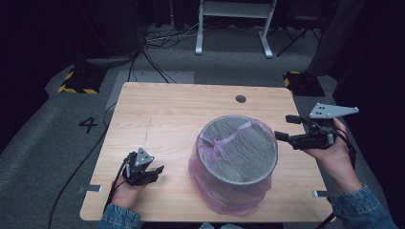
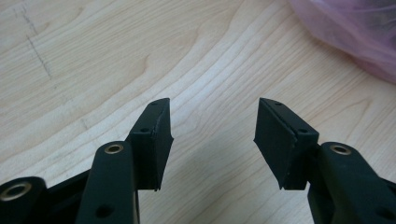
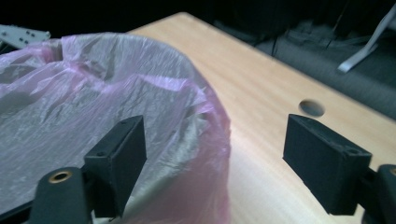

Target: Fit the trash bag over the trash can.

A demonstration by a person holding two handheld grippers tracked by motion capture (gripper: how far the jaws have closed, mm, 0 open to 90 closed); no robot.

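Lining a bin (image 1: pixel 239 152) mid-tabletop (image 1: pixel 167 114) with a pink bag (image 1: pixel 224 191): right tool (image 1: pixel 285 128) open, empty, at the rim; left tool (image 1: pixel 155 171) half-open, empty. Grip film only, pull evenly.

A bin (image 1: pixel 238 149) is set on the table (image 1: pixel 162 114), a bit right of the middle. A bag (image 1: pixel 229 193) is pulled over the bin and is bunched on the table at its near side. The left gripper (image 1: pixel 152 172) is held low over the table, left of the bin and apart from it. The right gripper (image 1: pixel 283 128) is held just beside the bin's right rim. A small hole (image 1: pixel 240 98) is found behind the bin, near the far edge.
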